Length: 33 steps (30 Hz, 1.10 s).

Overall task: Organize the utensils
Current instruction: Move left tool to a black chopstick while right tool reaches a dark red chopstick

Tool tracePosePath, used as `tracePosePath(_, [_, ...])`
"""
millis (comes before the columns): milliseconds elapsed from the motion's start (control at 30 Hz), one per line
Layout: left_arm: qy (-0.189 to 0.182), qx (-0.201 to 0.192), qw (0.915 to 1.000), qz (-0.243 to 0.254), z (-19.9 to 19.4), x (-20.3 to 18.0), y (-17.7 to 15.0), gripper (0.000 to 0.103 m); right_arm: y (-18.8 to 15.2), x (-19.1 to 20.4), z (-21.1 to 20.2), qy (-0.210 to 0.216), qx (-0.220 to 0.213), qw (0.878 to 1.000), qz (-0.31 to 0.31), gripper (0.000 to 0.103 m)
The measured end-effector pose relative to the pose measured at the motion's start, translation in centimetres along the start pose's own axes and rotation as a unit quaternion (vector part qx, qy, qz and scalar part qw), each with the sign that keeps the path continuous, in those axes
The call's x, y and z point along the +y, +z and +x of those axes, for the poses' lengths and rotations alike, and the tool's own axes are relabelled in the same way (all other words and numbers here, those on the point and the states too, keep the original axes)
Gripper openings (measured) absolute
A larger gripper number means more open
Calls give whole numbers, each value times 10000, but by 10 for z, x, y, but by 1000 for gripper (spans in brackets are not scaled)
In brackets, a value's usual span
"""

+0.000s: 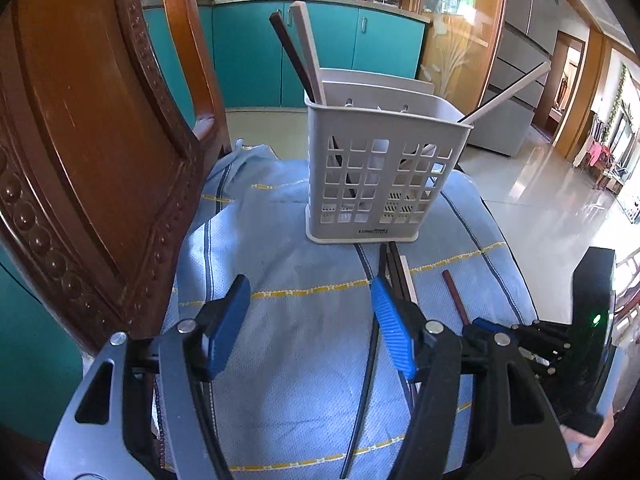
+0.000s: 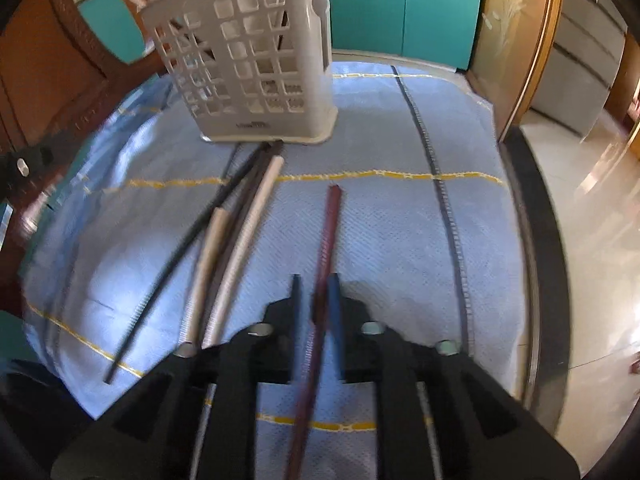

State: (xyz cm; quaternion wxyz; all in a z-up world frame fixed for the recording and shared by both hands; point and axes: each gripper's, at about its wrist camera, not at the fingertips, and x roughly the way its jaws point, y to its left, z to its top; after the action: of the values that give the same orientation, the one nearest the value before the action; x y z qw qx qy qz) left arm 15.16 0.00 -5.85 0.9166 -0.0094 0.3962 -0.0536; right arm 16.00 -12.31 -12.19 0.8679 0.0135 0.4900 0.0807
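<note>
- The utensil holder (image 1: 384, 168) stands upright on the blue cloth (image 1: 288, 340) that covers the table, and some chopsticks already lean inside it.
- More chopsticks lie loose on the cloth in front of the holder: a bundle (image 2: 236, 240) of black, brown and beige ones, with their far ends just beside the base of the holder.
- The dark red chopstick (image 2: 326, 248) lies apart from this bundle, to its right in the right wrist view.
- The right gripper (image 2: 314, 296) has its jaws narrow, with the red chopstick between them. The picture is blurred, so I cannot tell if the pads really press on it.
- The left gripper (image 1: 308, 320) has its jaws wide and holds nothing. In its own view, one pad stands just beside the bundle.
- In my judgement, the step now is to take the red chopstick and bring it to the holder.
- Risk: the chopstick is thin and smooth, and it sits low between the pads. If the grip is loose, it can slip or swing down when it is lifted.
- Risk: the holder looks light. A long chopstick that hits the rim at an angle may push it or tip it.
- Risk: the left gripper is close to the bundle and may roll those chopsticks toward the table edge.
</note>
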Motion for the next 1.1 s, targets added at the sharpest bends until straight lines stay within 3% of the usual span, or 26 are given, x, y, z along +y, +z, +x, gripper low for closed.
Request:
tracePosePath(33, [12, 17, 10000, -3, 1, 0, 0, 64, 0, 0, 0, 43, -13, 10000, 14, 35])
tracePosePath(200, [-6, 185, 9998, -122, 6, 6, -3, 64, -2, 14, 10, -89, 84, 9995, -288, 37])
tracePosePath(267, [-46, 282, 9995, -166, 10, 8, -4, 64, -3, 16, 10, -162, 68, 9992, -358, 32])
tracePosePath(333, [-79, 378, 9991, -164, 14, 7, -6, 64, -3, 11, 10, -296, 69, 9990, -315, 12])
tracePosePath(400, [-106, 496, 9986, -127, 19, 5, -9, 64, -1, 1, 9, -223, 74, 9997, -117, 10])
tracePosePath(467, [-119, 629, 9979, -62, 26, 2, -12, 64, 1, -5, 4, 107, -32, 9999, 79, 10])
tracePosePath(533, [-108, 680, 9976, -92, 30, 2, -15, 64, 4, -1, 0, 352, -135, 9992, 92, 13])
tracePosePath(600, [-107, 677, 9975, -184, 30, 3, -14, 64, 6, 5, -1, 317, -179, 9993, 52, 17])
tracePosePath(733, [-183, 673, 9973, -229, 30, 2, -14, 64, 10, 10, 4, -525, -174, 9985, -46, 28])
tracePosePath(867, [-209, 904, 9954, 229, 41, -14, -26, 64, 7, 3, 15, -378, 129, 9992, 85, 33])
tracePosePath(1067, [-139, 1269, 9879, 877, 76, -45, -39, 63, 9, -3, 11, -552, 85, 9982, 206, 33])
tracePosePath(1100, [-101, 1290, 9873, 924, 82, -48, -39, 58, 9, -4, 12, -557, 86, 9982, 206, 33])
